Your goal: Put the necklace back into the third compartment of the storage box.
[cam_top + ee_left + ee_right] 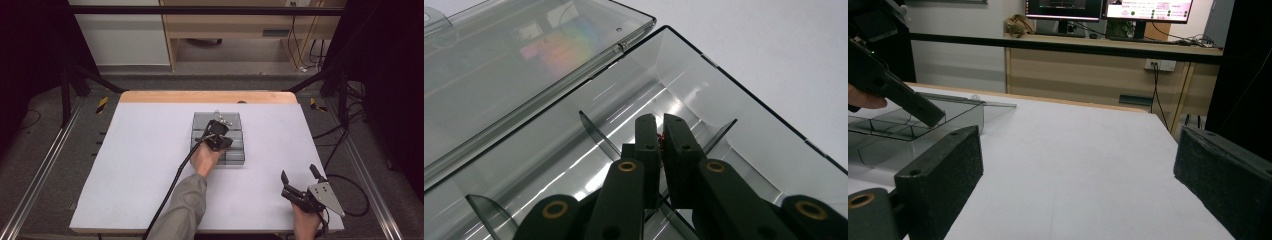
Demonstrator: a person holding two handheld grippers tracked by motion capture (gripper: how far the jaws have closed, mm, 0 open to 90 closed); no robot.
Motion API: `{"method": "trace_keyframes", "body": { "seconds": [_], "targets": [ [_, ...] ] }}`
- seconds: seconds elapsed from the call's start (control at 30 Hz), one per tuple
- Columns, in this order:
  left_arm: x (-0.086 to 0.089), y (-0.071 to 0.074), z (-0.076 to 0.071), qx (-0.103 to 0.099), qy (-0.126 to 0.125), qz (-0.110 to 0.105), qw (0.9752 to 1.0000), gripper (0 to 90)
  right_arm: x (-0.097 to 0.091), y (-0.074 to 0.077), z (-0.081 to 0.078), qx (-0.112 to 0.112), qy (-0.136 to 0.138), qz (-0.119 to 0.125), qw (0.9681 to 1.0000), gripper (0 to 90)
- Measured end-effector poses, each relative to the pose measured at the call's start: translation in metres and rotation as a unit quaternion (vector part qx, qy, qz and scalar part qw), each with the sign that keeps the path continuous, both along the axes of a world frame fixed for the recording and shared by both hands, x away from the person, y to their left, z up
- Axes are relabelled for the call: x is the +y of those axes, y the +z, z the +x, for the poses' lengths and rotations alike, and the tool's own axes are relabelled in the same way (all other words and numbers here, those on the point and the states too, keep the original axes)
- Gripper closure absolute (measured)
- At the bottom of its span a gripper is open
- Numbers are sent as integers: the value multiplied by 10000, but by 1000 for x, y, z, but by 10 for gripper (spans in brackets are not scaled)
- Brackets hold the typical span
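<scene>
While the left gripper (660, 131) sat down inside the clear compartment box (218, 138) at the middle of the high view, I read its jaws as clenched nearly together on something tiny and reddish (659, 138), a speck showing in the slit between the pads at the centre of the left gripper view (too small for me to say what it was). The box lay on the pale table (140, 165) with its lid (514, 65) folded open flat toward the upper left of that view, and the jaws stood in the compartment bounded by two thin dividers (596, 134), close to the far wall. I judged the step in hand to be either lifting that small piece out of its cell or setting it down there, and I could not tell which. To do it well, I reckoned I should keep the wrist steady and move straight along the jaws' own line, clear of the dividers, since a sideways nudge could shift the light box on the smooth sheet. The right gripper (301, 176) waited at the lower right of the high view, jaws spread wide and holding nothing; bringing it to the box's near edge to brace it seemed a sensible aid.
</scene>
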State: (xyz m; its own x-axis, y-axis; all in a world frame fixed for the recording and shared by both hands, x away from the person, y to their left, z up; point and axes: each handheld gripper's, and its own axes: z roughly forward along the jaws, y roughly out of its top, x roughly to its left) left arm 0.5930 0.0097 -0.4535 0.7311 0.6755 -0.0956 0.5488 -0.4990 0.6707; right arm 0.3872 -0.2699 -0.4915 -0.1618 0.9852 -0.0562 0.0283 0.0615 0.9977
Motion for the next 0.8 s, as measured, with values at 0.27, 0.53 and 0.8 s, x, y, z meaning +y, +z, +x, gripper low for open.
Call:
{"method": "trace_keyframes", "body": {
  "seconds": [0.27,0.53,0.8],
  "targets": [
    [-2,0,0,-3,-17,53,10000,847,0,0,0,4,2,4,10000,60],
    [-1,-1,0,4,-10,47,10000,843,0,0,0,0,2,-5,10000,60],
    [-1,-1,0,9,-22,26,10000,826,0,0,0,3,4,-1,10000,60]
  ]
}}
